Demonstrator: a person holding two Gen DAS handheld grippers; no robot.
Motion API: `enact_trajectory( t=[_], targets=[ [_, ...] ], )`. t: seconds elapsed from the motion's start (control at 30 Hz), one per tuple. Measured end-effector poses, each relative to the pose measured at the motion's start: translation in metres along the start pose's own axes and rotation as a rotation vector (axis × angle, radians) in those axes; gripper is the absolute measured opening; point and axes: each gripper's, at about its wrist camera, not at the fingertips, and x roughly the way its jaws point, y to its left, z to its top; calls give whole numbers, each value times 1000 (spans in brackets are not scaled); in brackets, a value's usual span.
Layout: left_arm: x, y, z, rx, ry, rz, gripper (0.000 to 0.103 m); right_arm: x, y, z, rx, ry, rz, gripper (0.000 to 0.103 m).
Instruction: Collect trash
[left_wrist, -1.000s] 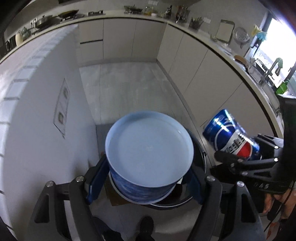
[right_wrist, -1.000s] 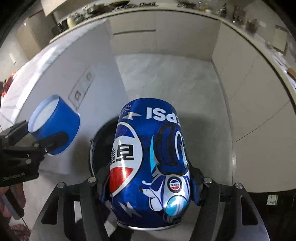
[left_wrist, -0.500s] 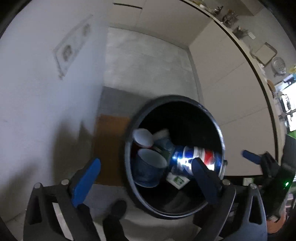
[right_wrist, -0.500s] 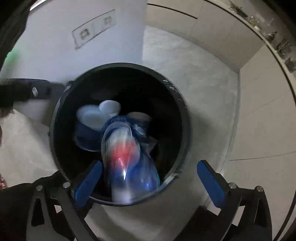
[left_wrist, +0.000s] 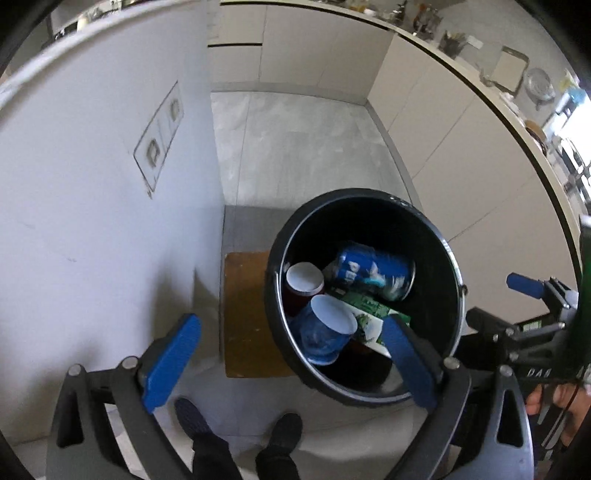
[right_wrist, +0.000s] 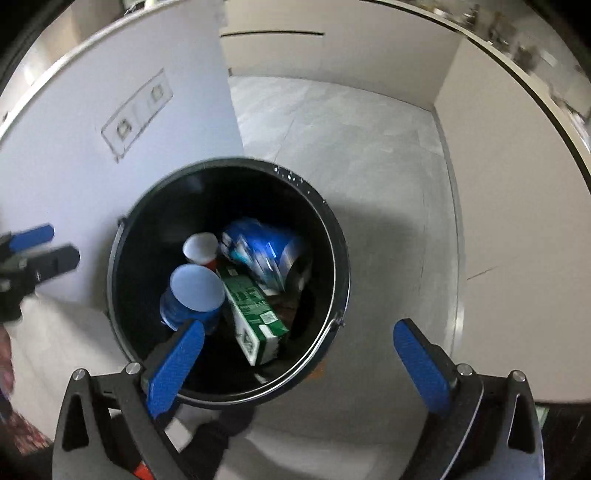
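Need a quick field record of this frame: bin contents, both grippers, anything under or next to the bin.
bin: black round bucket on the floor, open top
contents: Pepsi can on its side; blue paper cup; red paper cup; green-and-white carton
left gripper: open, empty, above the bin
right gripper: open, empty, above the bin
beside bin: brown mat; white wall panel with sockets

Left claw (left_wrist: 288, 354) spread, empty, above bin (left_wrist: 454, 258).

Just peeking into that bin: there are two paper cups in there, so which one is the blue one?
The blue cup is the bigger-looking one nearer the camera, beside the green carton. The red cup lies beyond it, next to the blue can.
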Motion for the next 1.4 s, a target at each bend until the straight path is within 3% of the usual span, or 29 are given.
enact_trajectory(
  t=[0.27,0.47,0.73,1.07,1.4],
  targets=[
    [-44,-3,-13,44,-53,-12,100,-51,22,-12,88,-55,-12,103],
    [-103,2,-23,75,-114,-65,100,-105,49,-29,110,-99,-35,103],
    [-165,14,-37,86,-173,-65,99,-181,91,-46,135,-182,-31,103],
    [-210,30,-41,64,-252,-101,99,-245,121,-60,134,-272,-43,103],
    [-252,35,-35,67,-402,-78,99,-295,142,-63,101,-378,-90,103]
  ],
)
